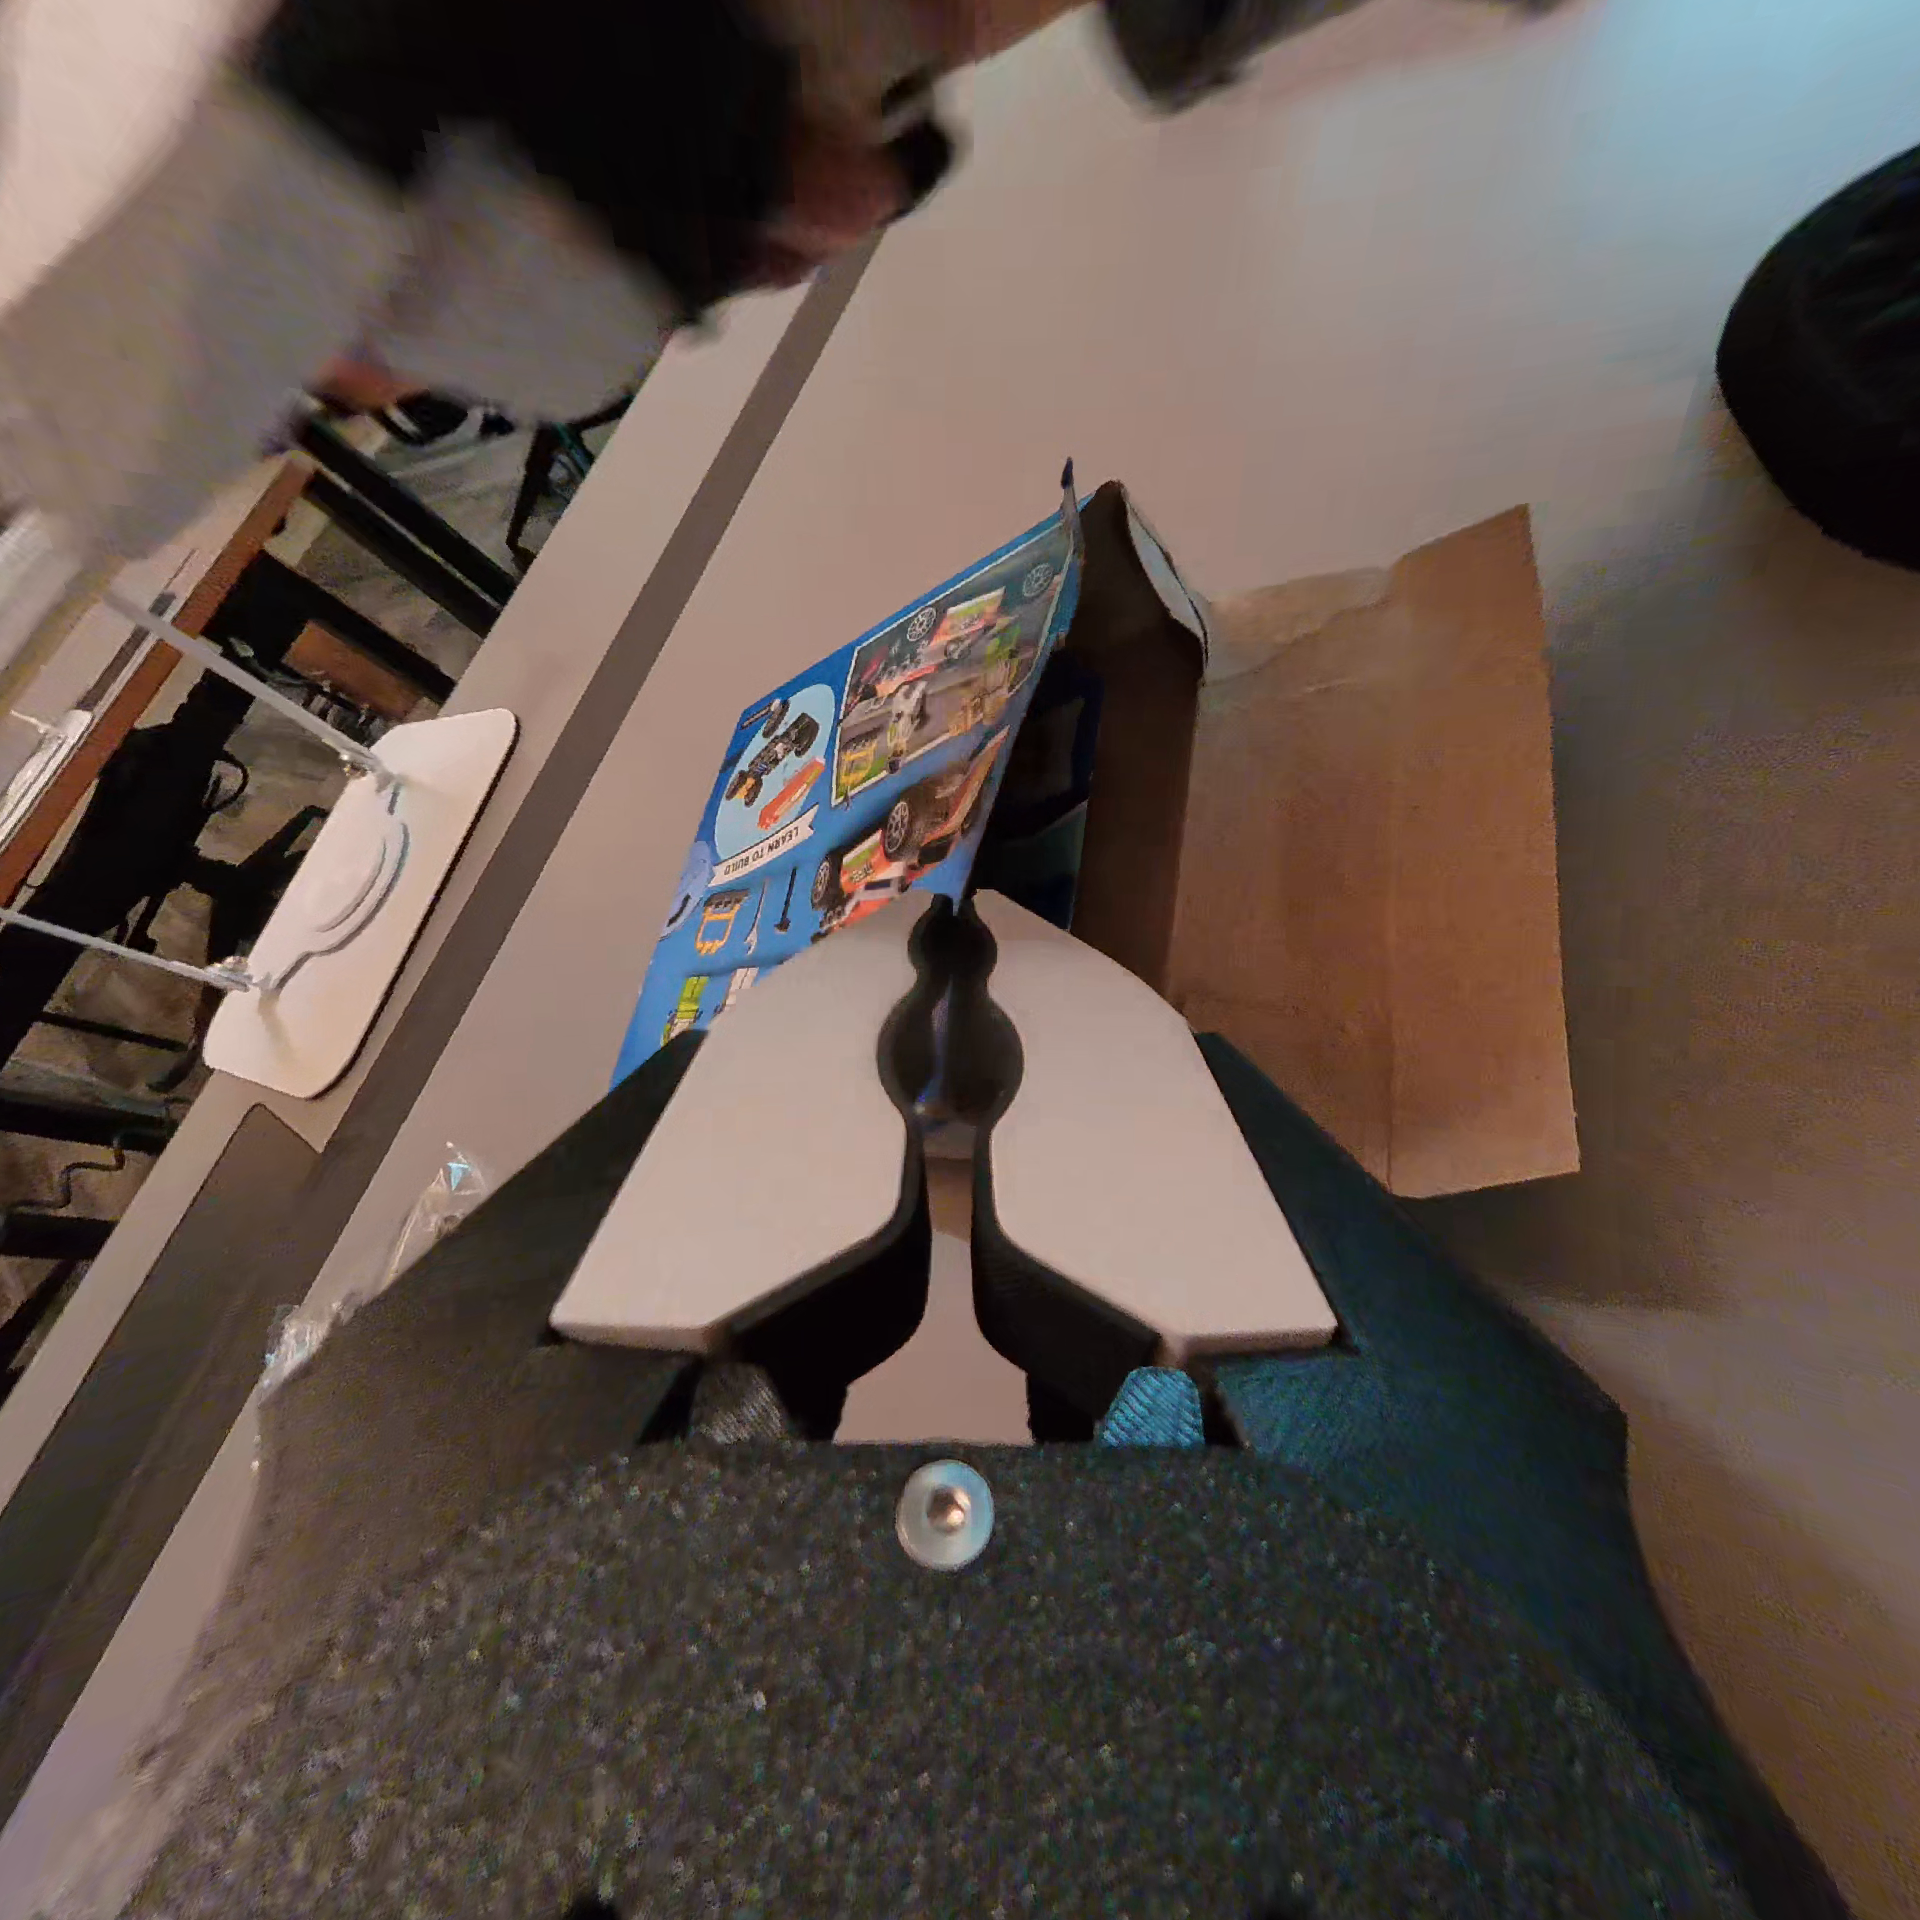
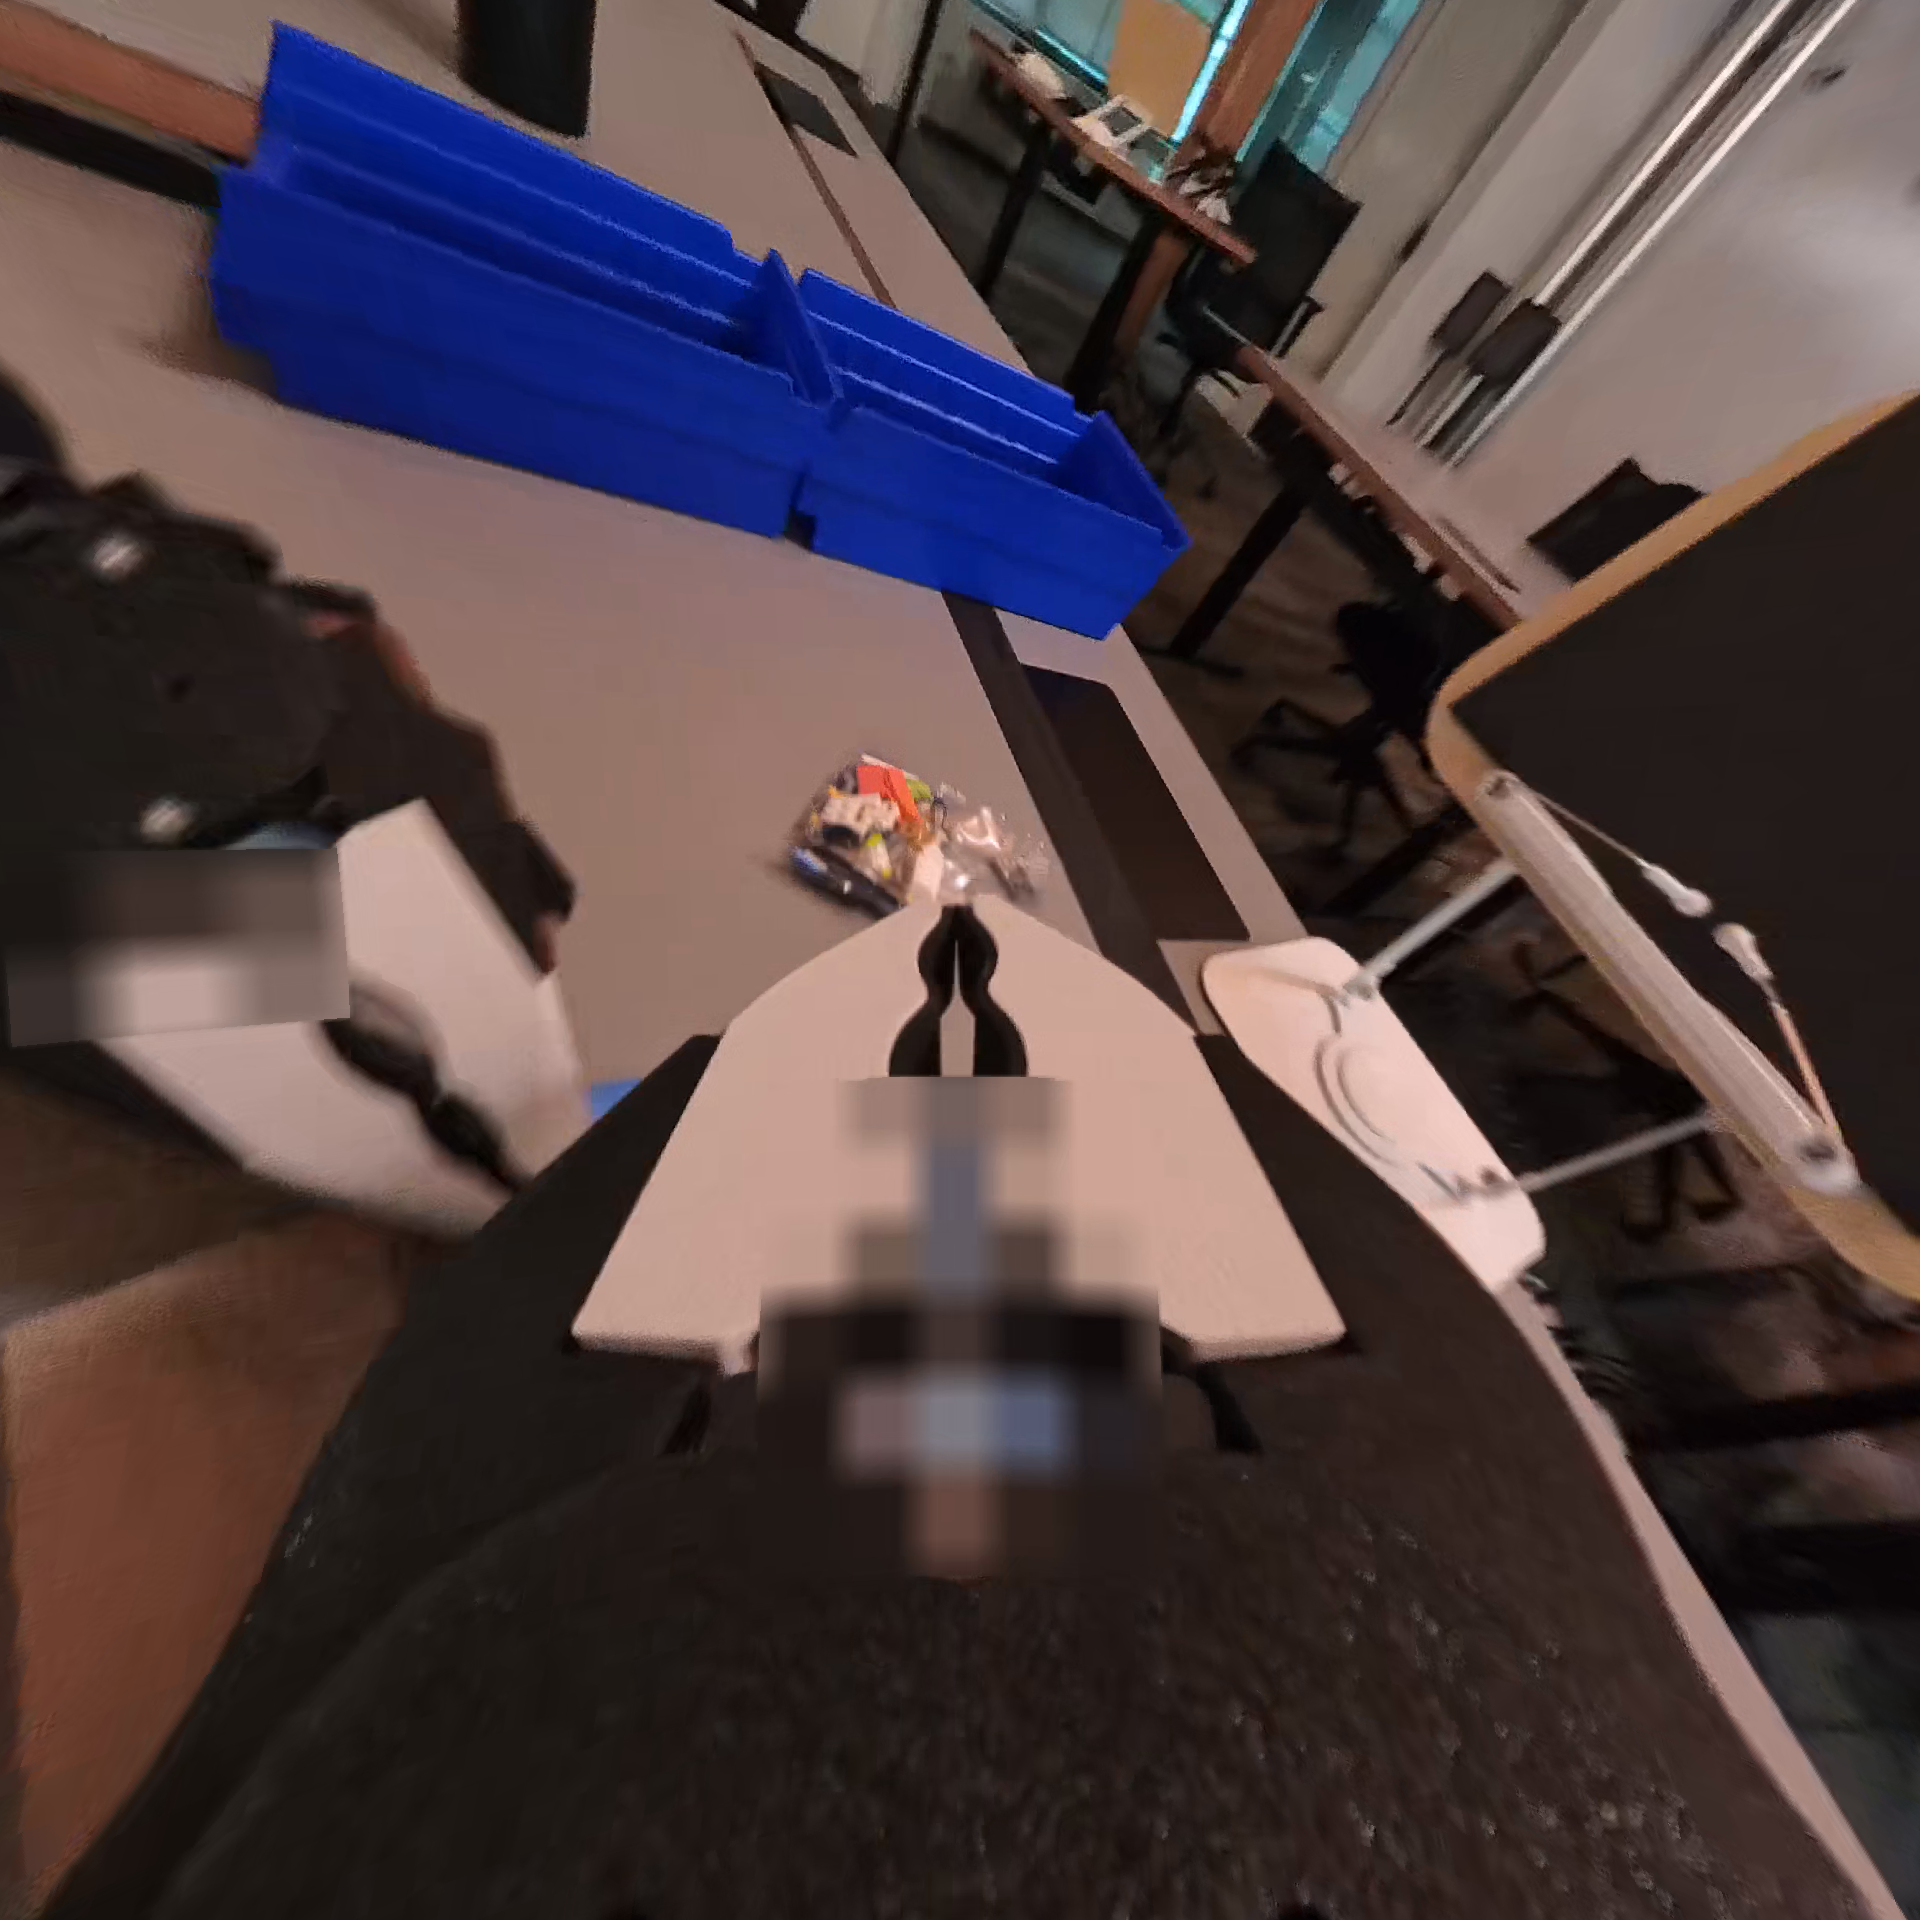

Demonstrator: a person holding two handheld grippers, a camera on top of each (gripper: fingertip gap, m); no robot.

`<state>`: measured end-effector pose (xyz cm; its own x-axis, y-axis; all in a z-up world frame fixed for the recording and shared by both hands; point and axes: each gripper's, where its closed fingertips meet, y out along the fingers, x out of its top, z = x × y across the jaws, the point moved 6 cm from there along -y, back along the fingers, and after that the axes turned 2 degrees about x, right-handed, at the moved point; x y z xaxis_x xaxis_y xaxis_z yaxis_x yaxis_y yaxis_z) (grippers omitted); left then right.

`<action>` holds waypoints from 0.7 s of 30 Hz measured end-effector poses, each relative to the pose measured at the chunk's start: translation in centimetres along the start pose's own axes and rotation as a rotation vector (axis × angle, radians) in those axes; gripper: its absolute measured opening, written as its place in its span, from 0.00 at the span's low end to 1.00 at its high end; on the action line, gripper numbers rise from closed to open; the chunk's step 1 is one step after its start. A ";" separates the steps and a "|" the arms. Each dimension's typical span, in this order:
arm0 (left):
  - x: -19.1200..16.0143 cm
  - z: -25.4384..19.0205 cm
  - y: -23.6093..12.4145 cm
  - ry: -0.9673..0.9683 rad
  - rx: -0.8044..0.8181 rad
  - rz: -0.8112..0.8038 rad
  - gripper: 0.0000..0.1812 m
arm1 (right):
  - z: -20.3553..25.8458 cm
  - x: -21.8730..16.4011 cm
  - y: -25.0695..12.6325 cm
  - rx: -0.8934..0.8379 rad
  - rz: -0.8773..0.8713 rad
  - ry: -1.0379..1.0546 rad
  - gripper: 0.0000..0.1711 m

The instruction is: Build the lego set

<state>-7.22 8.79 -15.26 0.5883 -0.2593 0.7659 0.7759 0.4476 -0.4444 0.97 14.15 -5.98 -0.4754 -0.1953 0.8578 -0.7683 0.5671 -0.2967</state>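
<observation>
In the left wrist view my left gripper is shut on the near edge of the blue printed panel of the lego box. The panel stands up from the table, and the open box shows its brown cardboard inside and a flap lying flat. In the right wrist view a clear bag of lego pieces lies on the grey table. My right gripper is shut with its tips on the bag's near clear edge. The left gripper also shows there, at the far left, beside the box's white side.
Blue plastic bins stand at the back of the table. A white lamp base sits near the table's right edge; it also shows in the left wrist view. A black round object lies beyond the box. A person in white is nearby. Left tips to right tips: about 12 cm.
</observation>
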 end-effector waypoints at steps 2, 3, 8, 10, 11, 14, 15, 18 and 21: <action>0.4 0.4 0.0 -0.023 0.017 -0.001 0.01 | 1.9 -1.1 -2.4 -0.040 0.031 -0.025 0.00; 0.6 0.7 0.1 -0.034 0.024 0.000 0.01 | 2.9 -1.7 -3.4 -0.052 0.048 -0.028 0.00; 1.4 2.3 -0.2 -0.080 0.055 0.002 0.00 | 6.3 -4.1 -6.4 -0.140 0.104 -0.056 0.00; 1.6 2.8 -0.4 -0.109 0.044 0.004 0.00 | 6.9 -4.6 -6.7 -0.149 0.116 -0.050 0.01; 1.8 3.1 -0.5 -0.124 0.038 0.005 0.00 | 7.0 -4.8 -6.7 -0.159 0.125 -0.046 0.02; 2.1 3.7 -0.8 -0.137 0.021 0.014 0.00 | 6.7 -4.7 -6.2 -0.184 0.157 -0.063 0.02; 2.2 3.8 -0.8 -0.135 0.021 0.016 0.00 | 6.6 -4.8 -5.9 -0.169 0.181 -0.079 0.02; 2.4 3.8 -0.6 -0.132 0.002 0.027 0.00 | 6.7 -5.2 -4.6 -0.123 0.292 -0.164 0.09; 2.7 3.8 -0.4 -0.120 -0.009 0.041 0.00 | 6.9 -5.7 -3.3 -0.069 0.403 -0.289 0.12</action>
<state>-6.86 11.19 -11.23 0.5888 -0.1365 0.7967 0.7540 0.4477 -0.4806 3.29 7.90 -12.76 -0.8354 -0.1574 0.5266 -0.4734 0.6930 -0.5438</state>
